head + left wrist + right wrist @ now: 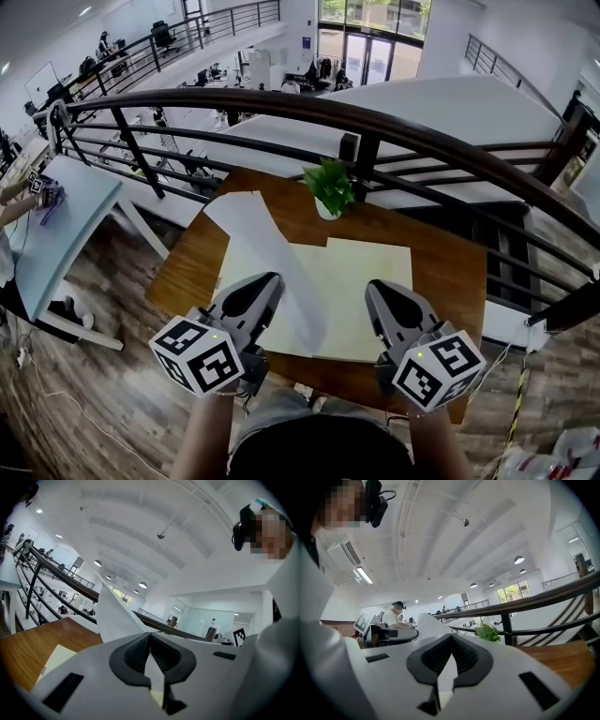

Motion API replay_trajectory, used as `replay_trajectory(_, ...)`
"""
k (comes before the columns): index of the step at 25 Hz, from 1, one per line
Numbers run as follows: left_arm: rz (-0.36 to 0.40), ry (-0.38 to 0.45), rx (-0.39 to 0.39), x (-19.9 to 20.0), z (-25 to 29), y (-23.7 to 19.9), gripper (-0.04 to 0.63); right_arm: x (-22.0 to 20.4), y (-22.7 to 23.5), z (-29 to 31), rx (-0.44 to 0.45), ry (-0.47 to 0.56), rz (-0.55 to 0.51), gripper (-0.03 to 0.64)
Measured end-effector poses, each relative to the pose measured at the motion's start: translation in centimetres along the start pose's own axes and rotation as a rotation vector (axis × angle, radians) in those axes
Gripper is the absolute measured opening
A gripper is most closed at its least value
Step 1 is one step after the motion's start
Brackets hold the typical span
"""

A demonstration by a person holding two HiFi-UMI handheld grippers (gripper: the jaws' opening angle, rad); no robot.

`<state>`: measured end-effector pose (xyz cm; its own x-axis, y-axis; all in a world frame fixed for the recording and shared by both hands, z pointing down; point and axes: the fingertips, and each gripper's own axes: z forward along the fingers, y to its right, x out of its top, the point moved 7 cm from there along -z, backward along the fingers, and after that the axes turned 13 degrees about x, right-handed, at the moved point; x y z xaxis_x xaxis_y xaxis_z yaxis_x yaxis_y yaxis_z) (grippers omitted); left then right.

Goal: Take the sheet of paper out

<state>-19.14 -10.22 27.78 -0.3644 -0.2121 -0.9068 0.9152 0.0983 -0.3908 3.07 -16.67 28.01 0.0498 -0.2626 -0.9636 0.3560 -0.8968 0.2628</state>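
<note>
So the biggest thing here is the wooden table, pushed right up against a dark railing that curves across at 12 o'clock. A cream folder (that's my guess, could be a big envelope) lies flat over most of the near half of the table.

The sheet of paper is already partly up. It runs in a twisted band from the near edge around 6 o'clock up toward 10 o'clock, with its far end lifted clear of the wood.

The left gripper is clenched on the paper's edge, and its own view shows the white sheet rising straight out of the closed jaws. The right gripper, at about 4 o'clock, is also clamped on a thin pale edge. I reckon that's the folder, pinned so it doesn't slide along while the paper gets pulled.

A little potted plant sits at 12 o'clock by the rail. It's near the paper's raised end, so a wide swing could clip it.
</note>
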Motion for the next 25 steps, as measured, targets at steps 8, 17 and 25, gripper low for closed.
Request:
replay_trajectory(8,-0.012,-0.004,-0.002,-0.22,0.46,-0.10,0.020,-0.18,0.66,-0.02,-0.017,-0.008,0.002,0.026)
replay_trajectory(17,-0.024,0.005,-0.024,0.07,0.43,0.34,0.020,-0.19,0.49,-0.22,-0.019,-0.012,0.003,0.026)
replay_trajectory(25,-0.034,-0.001,-0.037,0.05,0.38,0.36,0.020,-0.40,0.47,-0.17,-0.019,-0.015,0.008,0.026)
